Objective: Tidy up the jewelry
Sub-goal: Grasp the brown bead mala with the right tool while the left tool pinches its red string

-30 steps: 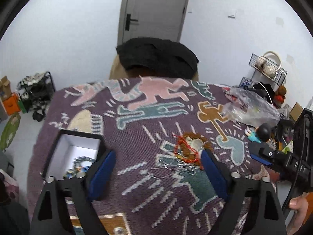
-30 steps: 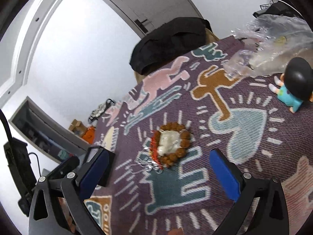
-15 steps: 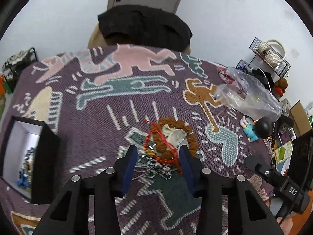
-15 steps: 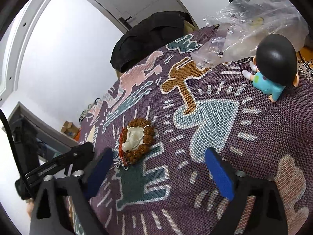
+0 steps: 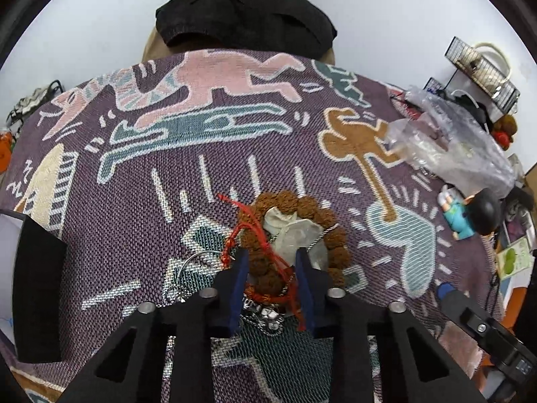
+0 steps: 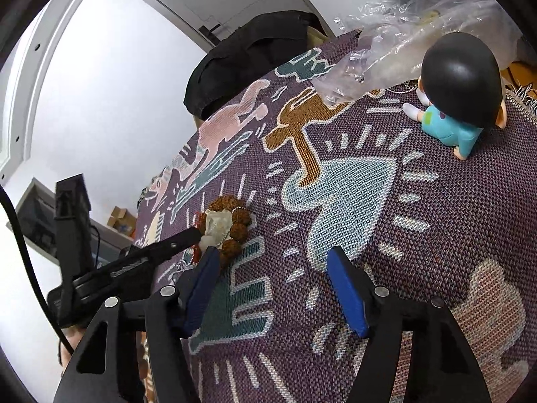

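A heap of jewelry lies mid-table on the patterned purple cloth (image 5: 141, 228): a brown bead bracelet (image 5: 329, 225) around a small clear bag (image 5: 295, 235), a red cord bracelet (image 5: 258, 235) and silver chains (image 5: 261, 315). My left gripper (image 5: 272, 262) is down on the heap, its blue fingers (image 5: 241, 268) narrowed around the near side of the bead bracelet and red cord. The heap also shows in the right wrist view (image 6: 228, 225), with the left gripper's finger (image 6: 174, 243) on it. My right gripper (image 6: 272, 262) is open and empty just right of the heap.
A black box (image 5: 33, 268) with a white inside stands at the left edge. A crumpled clear plastic bag (image 5: 449, 147) and a black-haired toy figure (image 5: 470, 215) sit at the right. A chair with a dark cloth (image 5: 245, 20) stands beyond the far edge.
My left gripper has moved forward and right from beside the box down onto the heap, and its fingers have closed in around the bracelets. My right gripper has moved forward and right, staying open.
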`<state>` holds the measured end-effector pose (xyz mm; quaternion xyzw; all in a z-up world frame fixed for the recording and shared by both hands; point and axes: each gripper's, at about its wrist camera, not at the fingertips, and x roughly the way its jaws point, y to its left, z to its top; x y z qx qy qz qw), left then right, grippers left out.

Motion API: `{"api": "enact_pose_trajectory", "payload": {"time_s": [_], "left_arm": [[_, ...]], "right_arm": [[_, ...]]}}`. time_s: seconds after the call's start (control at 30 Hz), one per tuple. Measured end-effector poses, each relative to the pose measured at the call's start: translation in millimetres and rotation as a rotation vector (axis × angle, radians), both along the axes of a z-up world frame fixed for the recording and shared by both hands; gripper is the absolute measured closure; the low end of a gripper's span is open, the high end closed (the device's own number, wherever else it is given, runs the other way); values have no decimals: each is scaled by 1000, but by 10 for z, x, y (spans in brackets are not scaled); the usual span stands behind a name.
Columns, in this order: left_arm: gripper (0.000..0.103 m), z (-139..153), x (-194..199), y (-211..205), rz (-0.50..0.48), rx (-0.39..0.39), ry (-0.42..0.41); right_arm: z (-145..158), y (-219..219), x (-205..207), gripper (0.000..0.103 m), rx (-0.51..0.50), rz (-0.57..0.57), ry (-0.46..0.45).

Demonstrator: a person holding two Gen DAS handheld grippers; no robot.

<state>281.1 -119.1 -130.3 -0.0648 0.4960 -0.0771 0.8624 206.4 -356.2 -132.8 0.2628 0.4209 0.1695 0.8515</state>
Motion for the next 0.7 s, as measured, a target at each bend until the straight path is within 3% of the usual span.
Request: {"api": "enact_pose_trajectory", "payload": {"time_s": [0.13,0.43,0.7], "left_arm": [[100,-37,-4,96,23,-21,2],[102,217,-178,262,17,-49,-69],[102,402,-344,493,30,-86,-113]], "right_arm": [[-12,65,33,42,7,18,6],[-65,417,231,59,15,89,58],[27,694,367,60,-47,124,56]]}}
